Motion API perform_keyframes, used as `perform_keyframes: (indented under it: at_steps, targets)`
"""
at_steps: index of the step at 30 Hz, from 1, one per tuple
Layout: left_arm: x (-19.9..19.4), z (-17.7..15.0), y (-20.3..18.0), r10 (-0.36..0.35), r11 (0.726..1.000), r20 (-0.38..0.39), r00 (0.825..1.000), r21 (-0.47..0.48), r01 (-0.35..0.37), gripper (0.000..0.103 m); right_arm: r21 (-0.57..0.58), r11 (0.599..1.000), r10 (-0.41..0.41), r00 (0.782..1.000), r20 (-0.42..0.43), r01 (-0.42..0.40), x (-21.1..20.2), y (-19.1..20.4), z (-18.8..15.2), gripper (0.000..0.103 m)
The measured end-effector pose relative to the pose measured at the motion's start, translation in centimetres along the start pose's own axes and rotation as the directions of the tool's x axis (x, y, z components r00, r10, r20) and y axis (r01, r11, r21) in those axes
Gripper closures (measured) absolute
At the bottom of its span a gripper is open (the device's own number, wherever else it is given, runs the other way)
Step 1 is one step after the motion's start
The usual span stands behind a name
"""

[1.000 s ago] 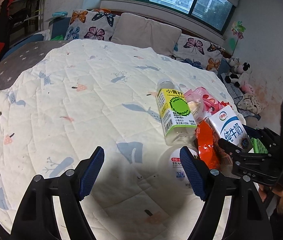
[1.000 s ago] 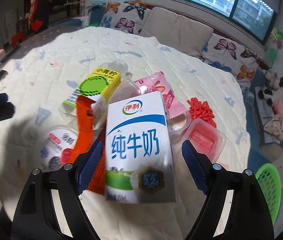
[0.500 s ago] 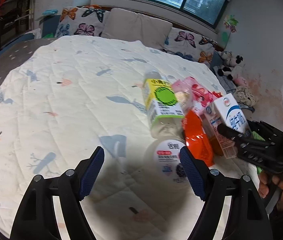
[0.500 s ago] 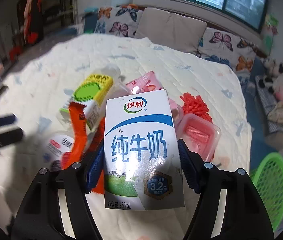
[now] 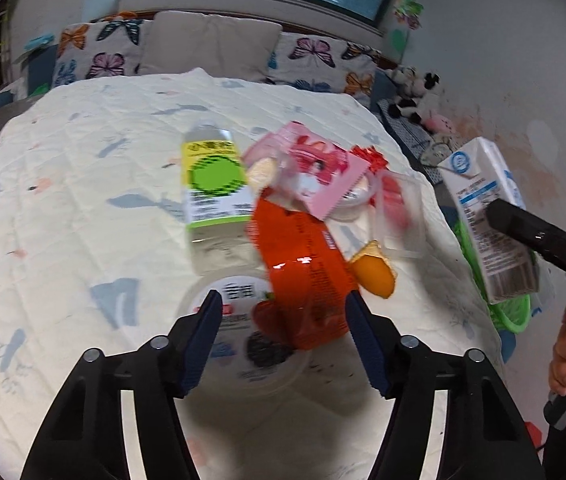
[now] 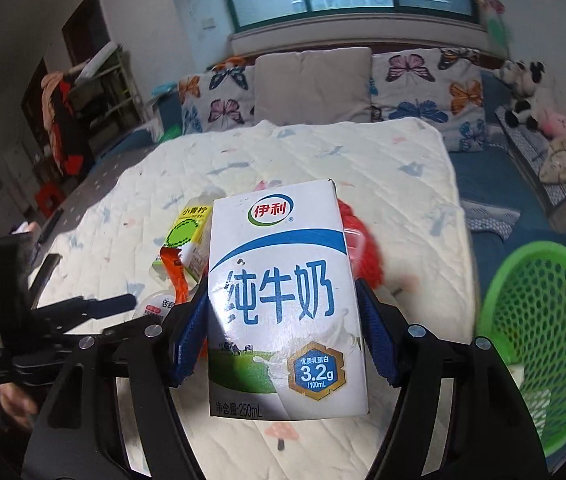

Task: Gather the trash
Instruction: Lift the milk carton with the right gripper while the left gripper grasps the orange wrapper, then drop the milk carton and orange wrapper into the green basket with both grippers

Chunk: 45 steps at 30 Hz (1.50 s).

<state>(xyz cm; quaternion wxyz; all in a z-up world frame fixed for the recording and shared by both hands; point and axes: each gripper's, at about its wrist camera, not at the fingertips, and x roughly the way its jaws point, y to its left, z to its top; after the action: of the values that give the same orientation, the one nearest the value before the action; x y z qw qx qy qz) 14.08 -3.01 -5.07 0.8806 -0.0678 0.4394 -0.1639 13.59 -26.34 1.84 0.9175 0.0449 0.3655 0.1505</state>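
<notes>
My right gripper (image 6: 283, 294) is shut on a white and blue milk carton (image 6: 279, 240), held upright above the quilt. In the left wrist view the same carton (image 5: 487, 216) hangs at the right, over a green mesh basket (image 5: 511, 316). My left gripper (image 5: 283, 298) hovers low over the trash pile with its jaws closing. The lower end of an orange wrapper (image 5: 303, 264) and a round yogurt cup (image 5: 239, 304) lie between the pads, which do not press on both sides. A lime-labelled bottle (image 5: 213, 184) lies just beyond.
A pink wrapper (image 5: 323, 172), a clear plastic tray (image 5: 399, 216) and a yellow-orange scrap (image 5: 375, 276) lie in the pile. The green basket (image 6: 539, 320) stands off the bed's right edge. Butterfly pillows (image 6: 415, 76) line the far side and plush toys (image 5: 411, 92) sit at the right.
The right gripper closed on the milk carton and lifted it to the right, toward the basket. The left gripper moved right over the pile and its jaws narrowed around the orange wrapper.
</notes>
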Motion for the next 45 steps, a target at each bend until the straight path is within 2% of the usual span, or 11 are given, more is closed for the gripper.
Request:
perform_keyframes:
  at_steps: [9, 10, 14, 16, 17, 22, 36, 41, 45]
  targets:
    - [3.3, 1.1, -0.8, -0.011, 1.000, -0.050, 0.999, -0.001, 0.011, 0.061, 0.064, 0.998, -0.018, 1.000, 0.022, 0.017, -2.2, -2.1, -1.4, 0.034]
    - [3.5, 1.1, -0.8, -0.012, 1.000, -0.054, 0.998, -0.007, 0.012, 0.065, 0.069, 0.997, -0.022, 0.999, 0.023, 0.020, -2.3, -2.3, -1.5, 0.034]
    - [3.8, 1.3, -0.6, -0.008, 1.000, -0.048, 0.999, -0.020, 0.007, 0.070, 0.091, 0.995, -0.031, 0.999, 0.025, 0.029, -2.7, -3.2, -1.8, 0.034]
    - [4.0, 1.3, -0.7, -0.007, 1.000, -0.048, 0.999, -0.016, 0.007, 0.079, 0.104, 0.994, -0.035, 0.999, 0.025, 0.032, -2.9, -3.7, -2.0, 0.034]
    - [4.1, 1.2, -0.7, -0.010, 1.000, -0.049, 0.999, -0.016, 0.009, 0.079, 0.109, 0.993, -0.037, 0.999, 0.026, 0.034, -3.0, -3.8, -2.1, 0.034]
    - [3.8, 1.1, -0.7, -0.016, 1.000, -0.039, 0.999, -0.005, 0.016, 0.094, 0.129, 0.991, -0.051, 0.998, 0.030, 0.047, -3.6, -4.6, -2.8, 0.034]
    - [-1.7, 1.2, -2.0, -0.073, 0.996, 0.026, 0.997, 0.052, 0.072, 0.098, 0.220, 0.970, -0.121, 0.992, 0.041, 0.109, -5.9, -8.4, -4.7, 0.034]
    - [-3.3, 1.8, -4.4, -0.132, 0.986, 0.051, 0.990, 0.106, 0.126, 0.098, 0.267, 0.952, -0.165, 0.985, 0.042, 0.148, -7.1, -10.5, -5.9, 0.034]
    - [-3.1, 2.9, -7.4, -0.175, 0.973, 0.046, 0.983, 0.159, 0.166, 0.098, 0.289, 0.941, -0.197, 0.980, 0.041, 0.177, -7.9, -12.0, -6.5, 0.034]
